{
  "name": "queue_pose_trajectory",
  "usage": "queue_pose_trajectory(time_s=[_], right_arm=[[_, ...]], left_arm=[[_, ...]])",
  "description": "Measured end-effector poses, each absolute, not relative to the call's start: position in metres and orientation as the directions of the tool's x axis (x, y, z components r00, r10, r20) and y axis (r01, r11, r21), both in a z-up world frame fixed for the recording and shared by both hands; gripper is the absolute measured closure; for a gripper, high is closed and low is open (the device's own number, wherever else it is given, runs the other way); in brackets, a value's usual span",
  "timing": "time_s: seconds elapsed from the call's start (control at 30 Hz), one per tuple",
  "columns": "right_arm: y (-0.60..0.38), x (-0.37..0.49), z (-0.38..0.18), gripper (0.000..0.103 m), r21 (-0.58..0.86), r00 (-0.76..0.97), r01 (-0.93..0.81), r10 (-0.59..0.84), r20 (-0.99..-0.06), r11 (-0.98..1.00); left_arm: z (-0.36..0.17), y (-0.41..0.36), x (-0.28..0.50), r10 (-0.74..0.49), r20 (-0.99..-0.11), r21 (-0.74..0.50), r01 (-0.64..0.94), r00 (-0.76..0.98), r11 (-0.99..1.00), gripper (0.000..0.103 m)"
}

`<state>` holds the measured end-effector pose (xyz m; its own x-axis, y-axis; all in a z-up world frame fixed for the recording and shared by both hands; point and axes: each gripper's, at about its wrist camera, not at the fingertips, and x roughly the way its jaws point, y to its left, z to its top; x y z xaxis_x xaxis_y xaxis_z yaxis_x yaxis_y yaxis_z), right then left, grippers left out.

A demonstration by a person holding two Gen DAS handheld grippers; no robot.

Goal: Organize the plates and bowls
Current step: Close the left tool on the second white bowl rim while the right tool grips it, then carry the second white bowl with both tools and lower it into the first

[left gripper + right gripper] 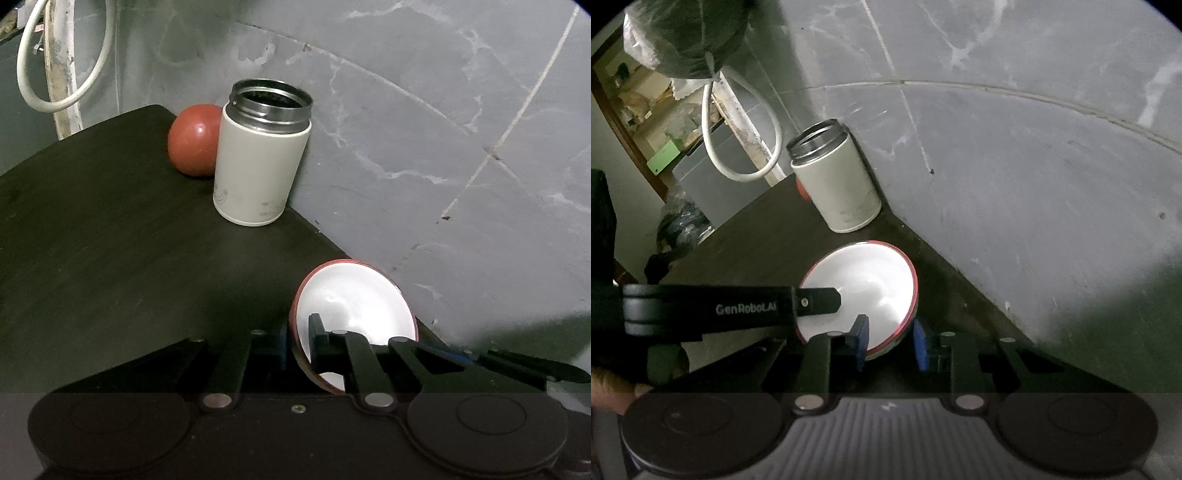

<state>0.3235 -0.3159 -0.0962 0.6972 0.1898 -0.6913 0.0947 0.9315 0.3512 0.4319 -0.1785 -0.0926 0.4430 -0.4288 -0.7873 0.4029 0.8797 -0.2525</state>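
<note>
A bowl, white inside and red outside, stands tilted on its side on the dark table close to the grey wall. My left gripper is shut on its near-left rim, one finger inside the bowl and one outside. In the right wrist view the same bowl faces me, and a finger of the left gripper pinches its left rim. My right gripper straddles the lower-right rim, its jaws apart: one blue pad sits inside the bowl, the other just outside.
An open-topped white steel flask stands upright further along the wall, with a red round object behind it. The tiled wall runs along the table's right edge. A white hose hangs past the far corner.
</note>
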Motion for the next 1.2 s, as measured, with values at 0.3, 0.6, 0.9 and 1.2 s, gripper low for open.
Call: queue_pose_trajectory(time_s=[0.3,0.6,0.9,1.2], right_arm=[[-0.317,0.298,-0.085,0.074,0.363,0.719,0.069,0.206,-0.664,0.929],[-0.314,0.278,-0.065,0.074,0.358,0.747,0.047,0.205,-0.632,0.933],[-0.307,0.249,-0.047,0.074,0.348,0.769,0.007,0.217,-0.601,0.938],[-0.302,0.218,-0.039,0.074,0.359,0.766,-0.023,0.247,-0.593,0.933]], left_arm=[[-0.078,-0.173,0.411,-0.446,-0.768,-0.269,0.401,0.459,0.876,0.091],[-0.059,-0.165,0.383,-0.467,-0.738,-0.286,0.402,0.487,0.87,0.091],[-0.041,-0.152,0.349,-0.475,-0.706,-0.294,0.393,0.525,0.871,0.091],[-0.035,-0.141,0.312,-0.469,-0.695,-0.294,0.38,0.546,0.877,0.091]])
